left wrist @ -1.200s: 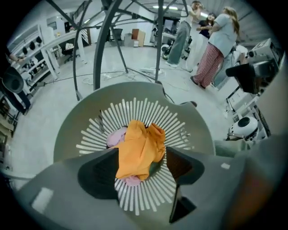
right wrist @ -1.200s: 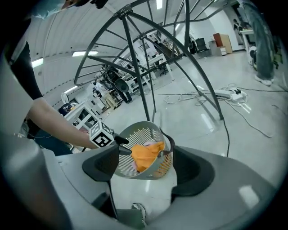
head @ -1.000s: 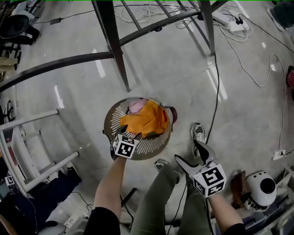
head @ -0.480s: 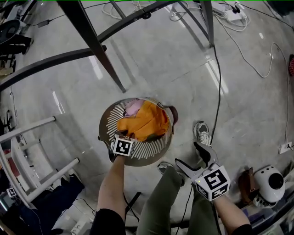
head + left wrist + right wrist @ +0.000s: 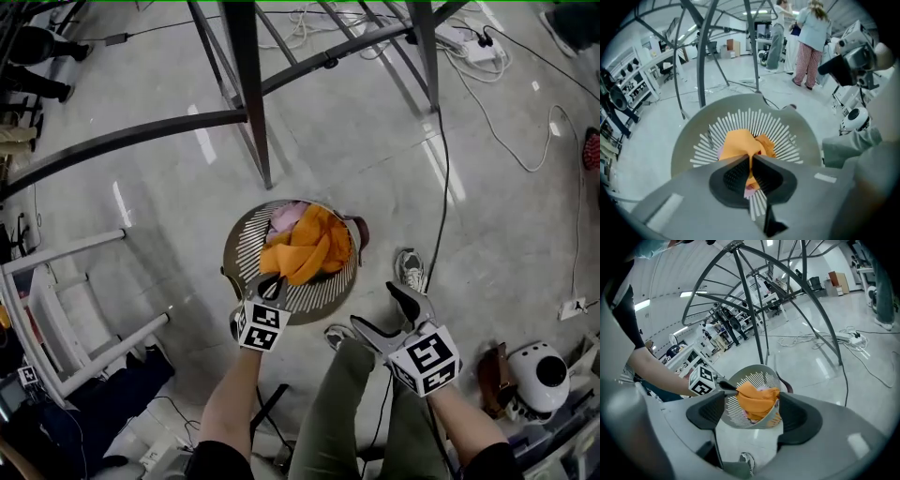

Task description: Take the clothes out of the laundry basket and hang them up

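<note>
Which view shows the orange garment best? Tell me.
Head view: the orange garment shows whole in the laundry basket, seen from above. Left gripper view: close, but partly behind the left hand-held gripper, whose jaws have just been closing on it. Right gripper view: side-on, smaller.

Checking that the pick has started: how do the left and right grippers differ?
The left gripper has just been closing its fingers and pinches the orange garment; the right gripper is open and empty. The left is over the basket; the right hangs beside it. Both carry marker cubes.
</note>
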`<state>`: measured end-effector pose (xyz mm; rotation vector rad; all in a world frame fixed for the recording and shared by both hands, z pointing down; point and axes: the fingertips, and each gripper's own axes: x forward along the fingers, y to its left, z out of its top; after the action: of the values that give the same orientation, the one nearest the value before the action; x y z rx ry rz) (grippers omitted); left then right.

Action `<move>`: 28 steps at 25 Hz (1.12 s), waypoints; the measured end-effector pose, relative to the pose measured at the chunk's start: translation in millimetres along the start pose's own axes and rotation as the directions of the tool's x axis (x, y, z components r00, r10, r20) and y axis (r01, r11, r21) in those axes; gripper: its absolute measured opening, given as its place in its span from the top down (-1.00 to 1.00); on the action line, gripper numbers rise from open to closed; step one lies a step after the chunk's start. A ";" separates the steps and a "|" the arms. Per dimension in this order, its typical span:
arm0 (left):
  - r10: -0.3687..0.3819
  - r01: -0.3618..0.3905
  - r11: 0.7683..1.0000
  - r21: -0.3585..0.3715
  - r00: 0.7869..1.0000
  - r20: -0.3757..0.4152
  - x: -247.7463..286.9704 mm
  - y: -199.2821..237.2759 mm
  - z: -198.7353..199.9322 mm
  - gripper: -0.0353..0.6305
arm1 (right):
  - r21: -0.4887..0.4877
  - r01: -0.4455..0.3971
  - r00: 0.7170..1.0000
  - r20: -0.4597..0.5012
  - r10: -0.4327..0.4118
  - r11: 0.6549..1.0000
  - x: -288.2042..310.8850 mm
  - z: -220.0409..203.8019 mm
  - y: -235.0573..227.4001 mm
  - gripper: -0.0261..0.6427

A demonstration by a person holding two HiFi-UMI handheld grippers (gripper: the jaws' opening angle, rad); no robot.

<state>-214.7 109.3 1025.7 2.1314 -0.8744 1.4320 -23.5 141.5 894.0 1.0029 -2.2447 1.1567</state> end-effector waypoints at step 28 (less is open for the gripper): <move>-0.181 0.063 0.786 0.615 0.975 0.131 -183.1 -133.8 102.5 0.83 | 0.216 -0.306 0.895 -0.267 0.358 0.927 21.8 51.5 68.9 0.12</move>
<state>-102.5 186.0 817.2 2.7695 -0.3244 1.6191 -91.9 117.3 843.0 0.4574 -2.1441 1.5514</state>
